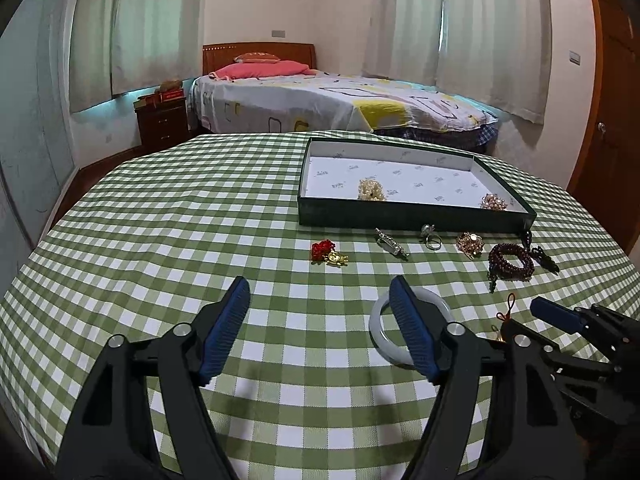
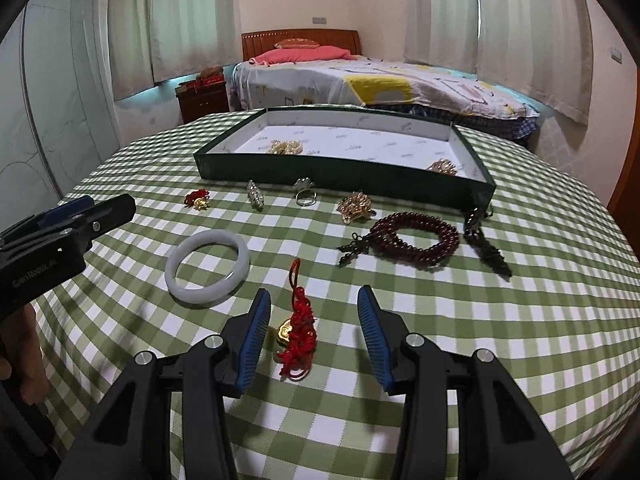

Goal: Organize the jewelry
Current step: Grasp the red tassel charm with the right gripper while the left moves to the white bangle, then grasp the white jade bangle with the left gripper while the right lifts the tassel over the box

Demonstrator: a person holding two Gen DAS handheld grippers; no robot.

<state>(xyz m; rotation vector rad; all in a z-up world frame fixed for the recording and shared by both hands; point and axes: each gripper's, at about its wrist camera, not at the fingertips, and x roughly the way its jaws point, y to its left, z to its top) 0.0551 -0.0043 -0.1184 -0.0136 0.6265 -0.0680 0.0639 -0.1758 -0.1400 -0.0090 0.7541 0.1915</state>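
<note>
My left gripper (image 1: 320,284) stands open over the green checked tablecloth with nothing between its fingers. A white jade bangle (image 1: 378,320) lies just behind its right finger; the same bangle (image 2: 208,266) shows in the right wrist view. My right gripper (image 2: 314,296) is open, and a red knotted charm with a gold piece (image 2: 298,324) lies on the cloth between its pads, touching neither. A dark green tray with a white lining (image 1: 400,216) (image 2: 340,172) sits at the far side and holds a pearly gold piece (image 1: 372,190) and a gold ornament (image 1: 494,202).
In front of the tray lie a small red and gold charm (image 2: 198,199), a silver brooch (image 2: 256,196), a ring (image 2: 306,198), a gold ornament (image 2: 356,206) and a dark red bead bracelet (image 2: 416,240) with tassels. A bed stands beyond the table.
</note>
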